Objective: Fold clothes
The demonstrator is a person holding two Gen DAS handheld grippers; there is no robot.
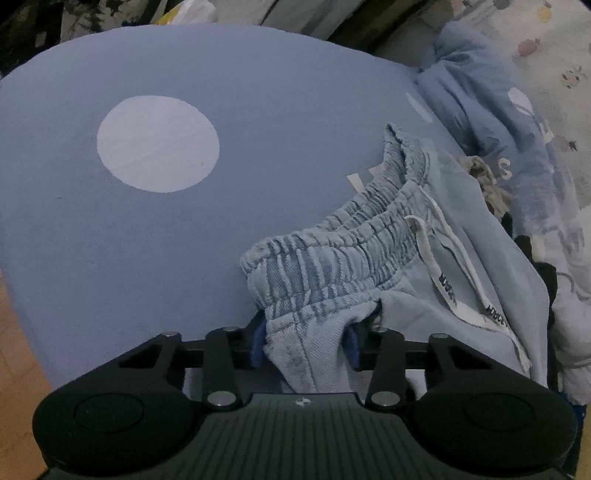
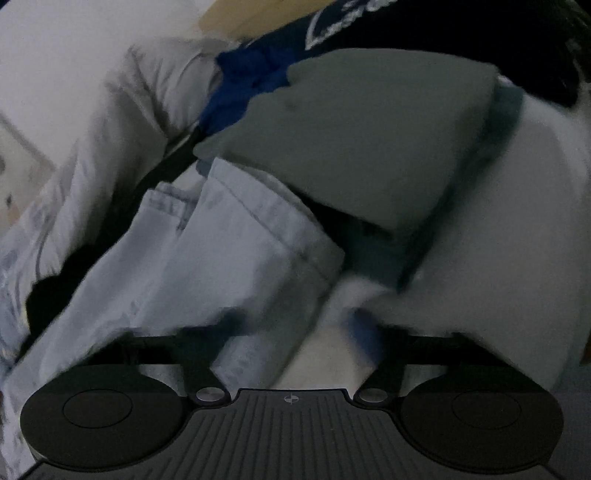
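Note:
Light blue denim shorts with a gathered elastic waistband and white drawstrings lie bunched on a blue sheet with a white circle. My left gripper is shut on the shorts' waistband edge, with fabric pinched between the blue pads. In the blurred right wrist view, my right gripper is shut on a leg of the same light denim shorts, whose hem shows ahead of it.
A crumpled light blue garment and a patterned white blanket lie at the right. Wooden floor shows at the left. A folded grey garment, blue fabric and dark clothing lie beyond the right gripper.

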